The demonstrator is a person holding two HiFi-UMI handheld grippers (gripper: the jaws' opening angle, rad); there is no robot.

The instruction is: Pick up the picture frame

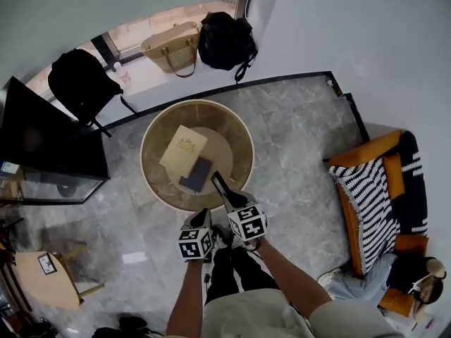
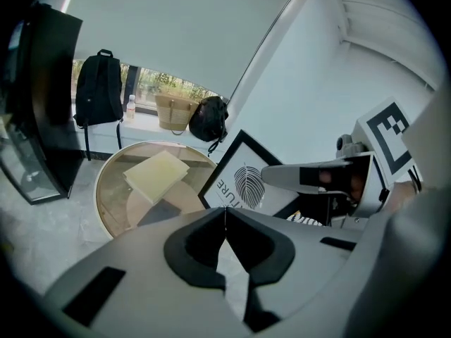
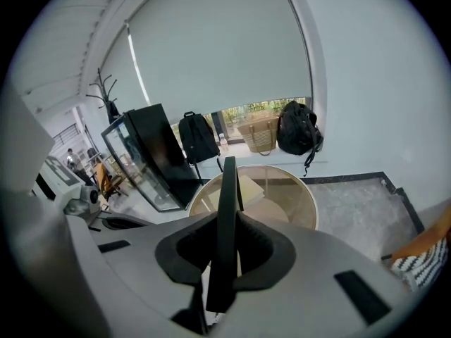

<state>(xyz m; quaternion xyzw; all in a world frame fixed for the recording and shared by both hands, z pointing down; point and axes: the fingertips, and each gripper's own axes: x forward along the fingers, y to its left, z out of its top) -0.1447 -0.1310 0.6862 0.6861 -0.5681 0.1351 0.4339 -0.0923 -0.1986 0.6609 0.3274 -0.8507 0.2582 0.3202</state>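
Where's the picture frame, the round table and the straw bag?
picture frame (image 2: 248,183): left gripper view, on the leaf print.
round table (image 1: 197,102): head view, on its far rim.
straw bag (image 1: 173,48): head view, middle of its woven side.

The picture frame (image 2: 243,182) lettering is cut short behind the left tool (image 2: 225,215); the right tool (image 2: 289,177) hides its right edge

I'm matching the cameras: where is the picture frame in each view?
Head view: picture frame just below centre, edge-on.
Left gripper view: frame centre-right, leaf print showing.
Right gripper view: frame centre, edge-on between the jaws.
Shared landmark: round glass table.
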